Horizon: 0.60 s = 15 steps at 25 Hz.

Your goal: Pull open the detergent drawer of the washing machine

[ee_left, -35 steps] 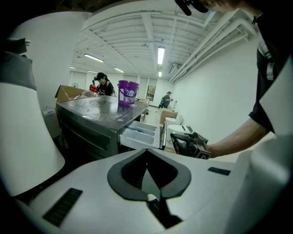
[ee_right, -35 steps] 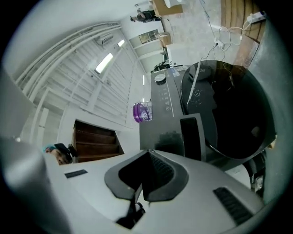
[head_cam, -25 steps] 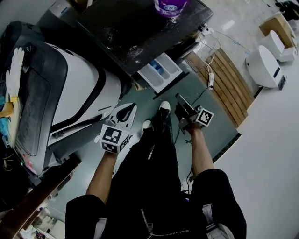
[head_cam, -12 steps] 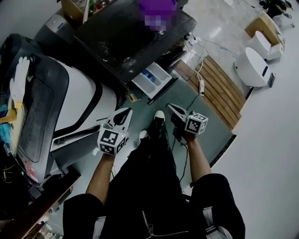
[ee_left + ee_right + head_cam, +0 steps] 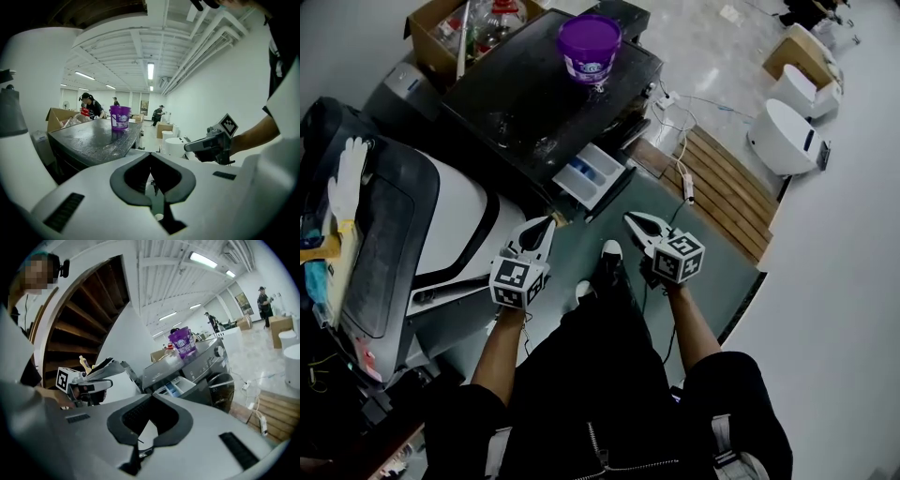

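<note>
The dark washing machine [image 5: 534,103] stands ahead of me with a purple bucket [image 5: 589,47] on its top. Its detergent drawer [image 5: 591,175] juts out of the front, white with a blue compartment; the right gripper view also shows the drawer [image 5: 174,386] pulled out. My left gripper [image 5: 542,228] hangs short of the drawer, lower left of it, jaws shut and empty. My right gripper [image 5: 634,221] is held to the drawer's lower right, also shut on nothing. Neither touches the drawer. Each gripper shows in the other's view: the right gripper [image 5: 199,145], the left gripper [image 5: 96,373].
A big white and black machine [image 5: 441,216] lies at my left. A wooden pallet [image 5: 727,192] with a cable and power strip lies at the right, white housings [image 5: 787,131] beyond it. A cardboard box [image 5: 450,28] stands behind the washer. My shoes [image 5: 609,253] are on the grey floor.
Both grippers have risen toward the machine, and the right one has rolled so its marker cube faces up. The drawer stays pulled out. The head view has tipped up.
</note>
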### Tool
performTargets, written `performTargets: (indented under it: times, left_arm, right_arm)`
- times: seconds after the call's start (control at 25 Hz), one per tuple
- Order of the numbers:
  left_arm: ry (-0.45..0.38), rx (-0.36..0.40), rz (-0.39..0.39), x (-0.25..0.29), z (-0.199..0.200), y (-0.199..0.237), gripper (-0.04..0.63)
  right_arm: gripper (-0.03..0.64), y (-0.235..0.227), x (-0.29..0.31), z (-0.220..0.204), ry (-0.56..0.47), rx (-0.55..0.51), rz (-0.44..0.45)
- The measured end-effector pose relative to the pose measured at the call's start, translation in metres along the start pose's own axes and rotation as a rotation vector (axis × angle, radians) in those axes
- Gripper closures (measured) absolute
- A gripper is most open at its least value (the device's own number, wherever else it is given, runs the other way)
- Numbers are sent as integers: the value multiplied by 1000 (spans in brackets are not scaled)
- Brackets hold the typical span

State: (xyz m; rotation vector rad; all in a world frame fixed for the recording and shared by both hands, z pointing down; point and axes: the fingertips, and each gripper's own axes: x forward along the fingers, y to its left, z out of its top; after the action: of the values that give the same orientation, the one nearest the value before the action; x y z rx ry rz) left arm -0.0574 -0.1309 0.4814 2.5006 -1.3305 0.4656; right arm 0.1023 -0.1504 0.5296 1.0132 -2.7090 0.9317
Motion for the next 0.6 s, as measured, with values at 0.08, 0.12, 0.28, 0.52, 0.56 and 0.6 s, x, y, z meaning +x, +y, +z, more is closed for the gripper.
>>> performTargets:
  times: [0.08,0.12,0.28,0.52,0.56,0.6]
  left_arm:
    - [-17,9,1,-1,8,0,577]
    - [-25,13,1,-2,12,-1,577]
    - [-52,31,2,-6,26,-4,577]
    - [-73,58,13,-10,39,-4,577]
    - [-86,56,11,-11,43,-4,577]
    - [-98,55,10,-13,45,-5,577]
  right_arm:
    - [612,3,-5,8,-9,-68,-34]
    - [612,6,-8,13,-19,-91,-44]
    - [612,21,-16,28,-43,-179,-57]
    - [612,43,-23,53,-86,-240,-84]
    - [612,45,-24,57,-95,-235,-89]
    - [612,48,-25,62,-100,-233,-93]
